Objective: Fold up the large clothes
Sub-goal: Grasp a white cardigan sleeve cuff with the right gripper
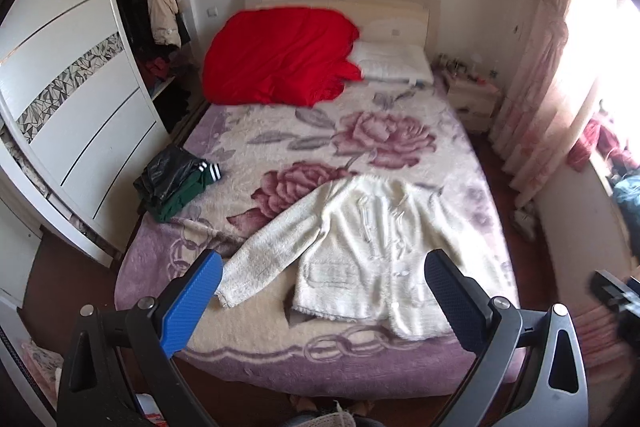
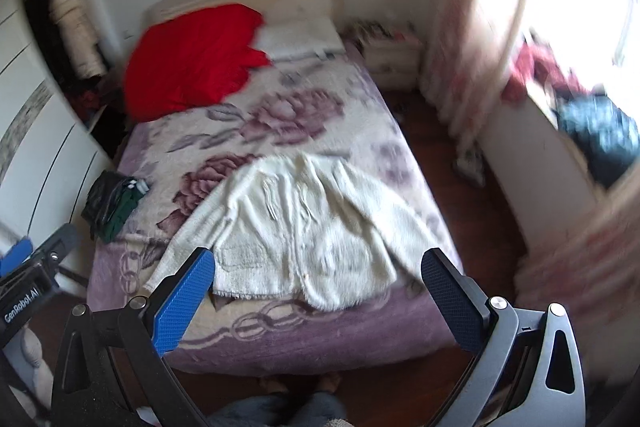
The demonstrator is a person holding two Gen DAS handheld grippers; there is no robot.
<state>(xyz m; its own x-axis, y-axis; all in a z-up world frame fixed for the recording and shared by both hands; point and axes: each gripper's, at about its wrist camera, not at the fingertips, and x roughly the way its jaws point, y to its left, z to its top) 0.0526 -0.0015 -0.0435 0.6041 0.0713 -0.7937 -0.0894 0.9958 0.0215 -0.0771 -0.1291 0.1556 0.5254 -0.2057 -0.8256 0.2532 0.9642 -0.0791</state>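
Floral blanket [image 1: 280, 131] covers the bed, with a red quilt [image 1: 276, 55] and pillow [image 1: 390, 63] at the upper middle of the frame. Lower centre lies the white cardigan [image 1: 360, 251] — spread flat, one sleeve [image 1: 256, 259] reaching toward lower left. A dark clothes pile [image 1: 172, 183] sits at the left edge. Left gripper [image 1: 322, 303] and right gripper [image 2: 318, 301] both hover above the bed's foot — fingers wide apart, holding nothing.

My bed [image 1: 240, 327] wears a floral blanket [image 1: 392, 135]. On it I see a white sweater [image 1: 360, 247], dark folded clothes [image 1: 172, 183], a red quilt [image 1: 276, 55] and a pillow [image 1: 392, 65].
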